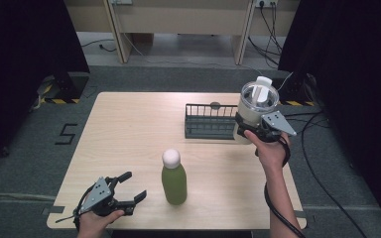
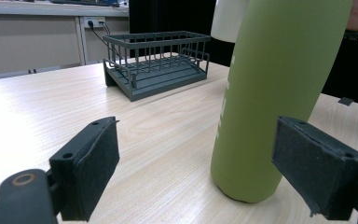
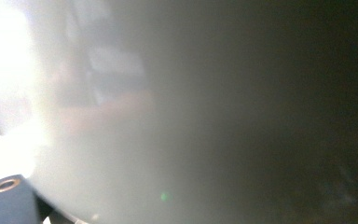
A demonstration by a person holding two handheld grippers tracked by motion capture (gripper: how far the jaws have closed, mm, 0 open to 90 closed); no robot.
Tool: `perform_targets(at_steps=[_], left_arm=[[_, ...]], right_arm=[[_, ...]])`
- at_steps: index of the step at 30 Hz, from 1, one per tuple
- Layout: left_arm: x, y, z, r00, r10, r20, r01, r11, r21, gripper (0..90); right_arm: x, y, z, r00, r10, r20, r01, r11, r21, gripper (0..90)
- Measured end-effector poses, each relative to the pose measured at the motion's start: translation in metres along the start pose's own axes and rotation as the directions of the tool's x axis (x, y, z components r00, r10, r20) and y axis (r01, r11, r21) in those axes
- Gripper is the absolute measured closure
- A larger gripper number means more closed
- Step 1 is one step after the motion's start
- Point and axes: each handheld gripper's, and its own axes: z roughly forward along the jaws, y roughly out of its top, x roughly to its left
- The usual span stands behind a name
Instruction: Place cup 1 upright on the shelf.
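Closest thing to the lens in the right gripper view is the pale side of a white tumbler (image 3: 177, 112), pressed up so near it's just a blurry wall. From the high view you can see why: the right gripper (image 1: 250, 130) is clamped around the body of that tumbler (image 1: 255, 111), a cream cup with a clear lid and a flip tab on top. It's held up off the wood, just beside the right end of the dark wire rack (image 1: 211, 121), lid up and roughly level. My guess is it's being carried over to be set down in the rack, since the rack has nothing in it.

The left gripper (image 1: 129, 187) sits well in front of the rack, near the table's front-left edge, with its jaws spread wide and gripping nothing. In the left gripper view the green bottle (image 2: 275, 93) stands upright just inside the right-hand pad (image 2: 317, 172), not touching as far as I can tell. That bottle (image 1: 173, 178), with its white round cap, is in front of the rack, about mid-table. Looks like the left hand is lined up to grab it around the lower body next.
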Motion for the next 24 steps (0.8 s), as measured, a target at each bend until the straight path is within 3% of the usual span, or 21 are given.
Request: perform_targets(at_steps=[24], left_arm=[[0.0,0.0,0.001,1.0,-0.007,0.003,0.007,1.0,-0.003,14.3]], right_arm=[[0.002,0.017,0.055,1.0,0.004,0.009,-0.005,1.0,0.015,9.9]])
